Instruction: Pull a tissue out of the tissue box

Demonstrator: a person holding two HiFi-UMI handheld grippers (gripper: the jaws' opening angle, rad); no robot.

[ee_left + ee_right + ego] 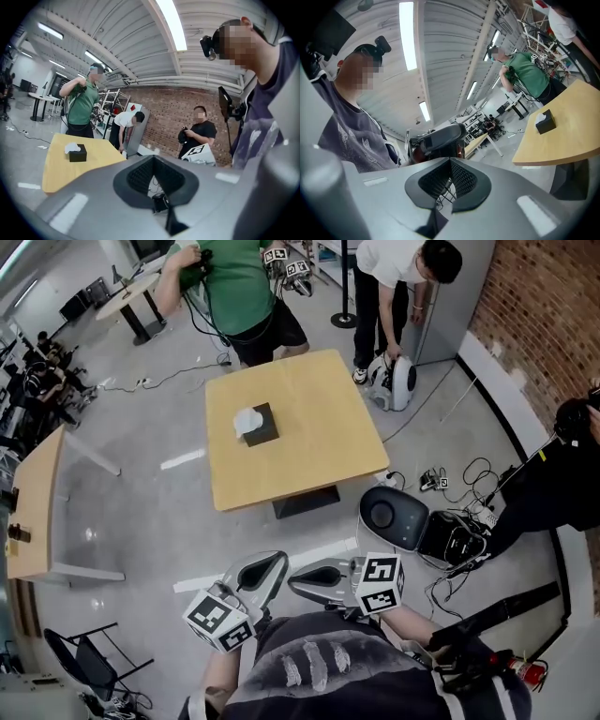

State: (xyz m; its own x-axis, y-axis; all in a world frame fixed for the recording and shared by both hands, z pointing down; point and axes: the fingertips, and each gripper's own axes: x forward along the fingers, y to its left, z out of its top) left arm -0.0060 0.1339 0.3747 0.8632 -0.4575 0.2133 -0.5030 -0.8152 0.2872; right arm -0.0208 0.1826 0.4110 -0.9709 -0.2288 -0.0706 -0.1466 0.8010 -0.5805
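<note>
A black tissue box (262, 427) with a white tissue (246, 418) sticking out of its top stands on the square wooden table (319, 418), well ahead of me across the floor. Both grippers are held close to my chest, far from the table, tips pointing toward each other. My left gripper (279, 561) is shut and holds nothing; so is my right gripper (293, 583). The left gripper view shows its shut jaws (153, 159), with the box (78, 153) small at the left. In the right gripper view the gripper (450, 161) is shut, with the box (546, 122) at the right.
A person in a green shirt (234, 287) stands at the table's far side. Another in white (394, 277) bends over a white device (392, 381). A black round device (394, 517), cables and a person in black (553, 484) are at the right. A second table (37, 512) stands at the left.
</note>
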